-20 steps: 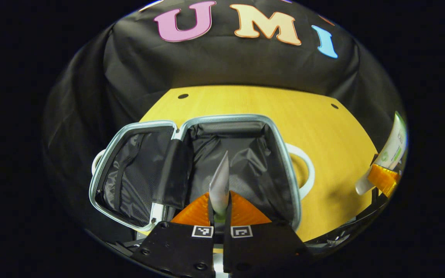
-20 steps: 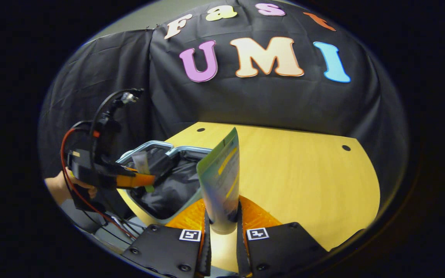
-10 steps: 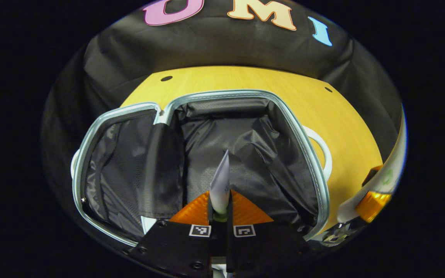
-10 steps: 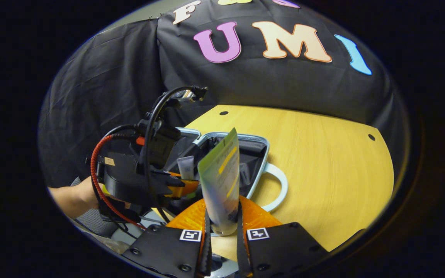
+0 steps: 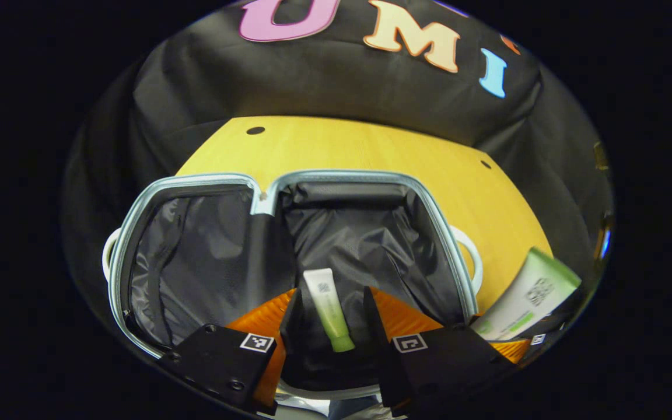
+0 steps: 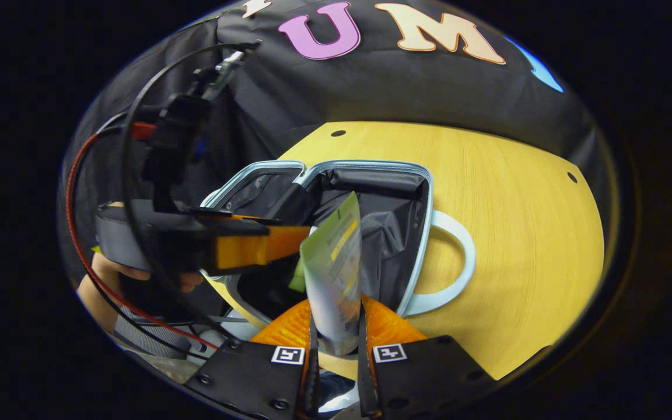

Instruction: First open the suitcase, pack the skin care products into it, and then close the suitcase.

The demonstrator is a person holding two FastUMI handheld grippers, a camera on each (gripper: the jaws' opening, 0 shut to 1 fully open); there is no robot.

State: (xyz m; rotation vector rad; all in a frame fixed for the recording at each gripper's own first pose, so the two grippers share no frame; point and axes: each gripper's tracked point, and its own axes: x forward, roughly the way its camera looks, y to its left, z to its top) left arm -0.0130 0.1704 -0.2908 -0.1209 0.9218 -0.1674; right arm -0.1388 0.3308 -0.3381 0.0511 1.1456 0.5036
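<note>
My left claw (image 5: 329, 315) stands apart above the open suitcase (image 5: 447, 233) on the counter (image 5: 371, 146); 1 small tube (image 5: 328, 315) lies on the lining. My right claw (image 6: 336, 344) is clamped on a larger tube (image 6: 333, 274): light, soft, probably slippery. I judge the capped end firmest to hold.
</note>
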